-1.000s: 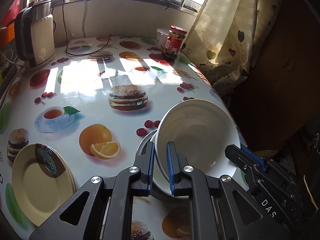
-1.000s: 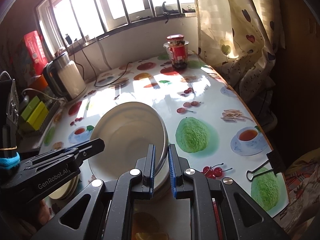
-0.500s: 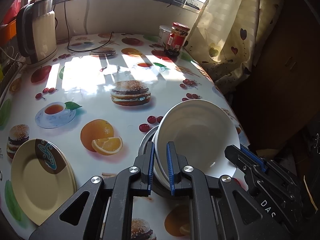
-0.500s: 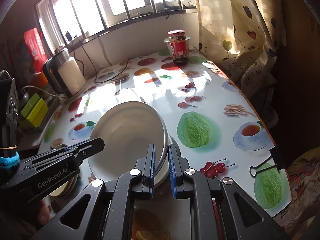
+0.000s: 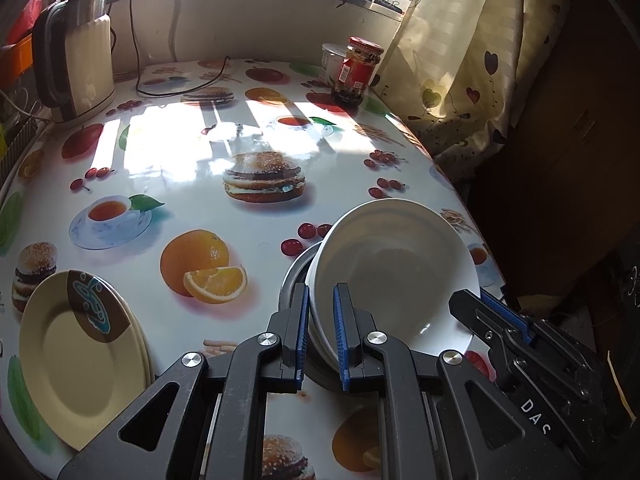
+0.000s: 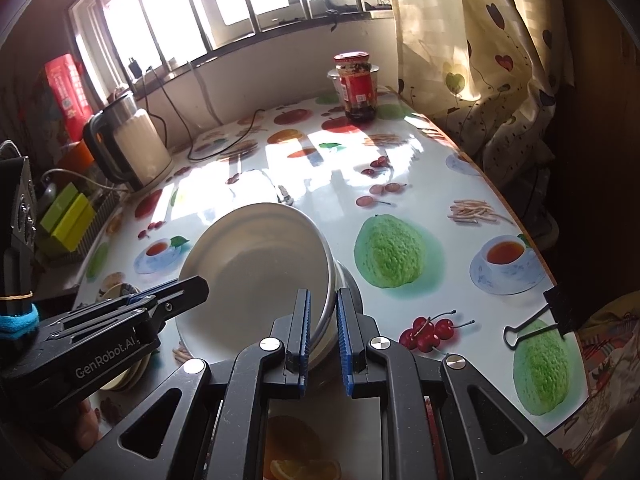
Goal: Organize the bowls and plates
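Still, both grippers, left [image 5: 320, 328] and right [image 6: 323, 328], keep their fingers clamped on opposite rims of the white bowl [image 5: 394, 276], tilted over the metal dish [image 5: 294, 280] near the table's [image 5: 168, 168] right edge; nothing has changed, so stacking remains unfinished

left gripper [image 5: 320, 332]: fingers clamped, angled downward | right gripper [image 6: 323, 336]: fingers clamped, angled downward

Kettle [image 5: 76, 60]: far left corner of the tabletop
Sauce jar [image 5: 358, 70]: far edge, towards the right corner
Binder clip [image 6: 540, 316]: right edge
Curtain [image 6: 472, 44]: beyond the right edge
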The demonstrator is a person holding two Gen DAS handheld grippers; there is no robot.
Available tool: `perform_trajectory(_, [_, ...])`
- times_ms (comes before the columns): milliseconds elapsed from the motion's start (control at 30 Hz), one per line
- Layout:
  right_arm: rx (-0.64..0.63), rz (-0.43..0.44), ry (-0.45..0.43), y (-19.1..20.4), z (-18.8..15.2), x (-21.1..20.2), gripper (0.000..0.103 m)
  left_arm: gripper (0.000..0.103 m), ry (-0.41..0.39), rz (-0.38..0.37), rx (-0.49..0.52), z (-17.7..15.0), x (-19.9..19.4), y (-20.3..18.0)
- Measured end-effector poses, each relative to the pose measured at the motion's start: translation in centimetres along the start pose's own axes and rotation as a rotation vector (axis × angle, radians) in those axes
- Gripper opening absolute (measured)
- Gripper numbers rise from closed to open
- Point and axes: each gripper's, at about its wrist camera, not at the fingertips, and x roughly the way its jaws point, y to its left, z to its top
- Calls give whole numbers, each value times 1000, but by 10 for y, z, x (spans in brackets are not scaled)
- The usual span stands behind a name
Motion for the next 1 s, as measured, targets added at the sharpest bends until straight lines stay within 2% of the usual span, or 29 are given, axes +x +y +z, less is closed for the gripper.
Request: perform_trajectory(1000, [8, 5, 16, -4, -1, 6, 13, 13, 10, 7, 5, 0, 5, 2])
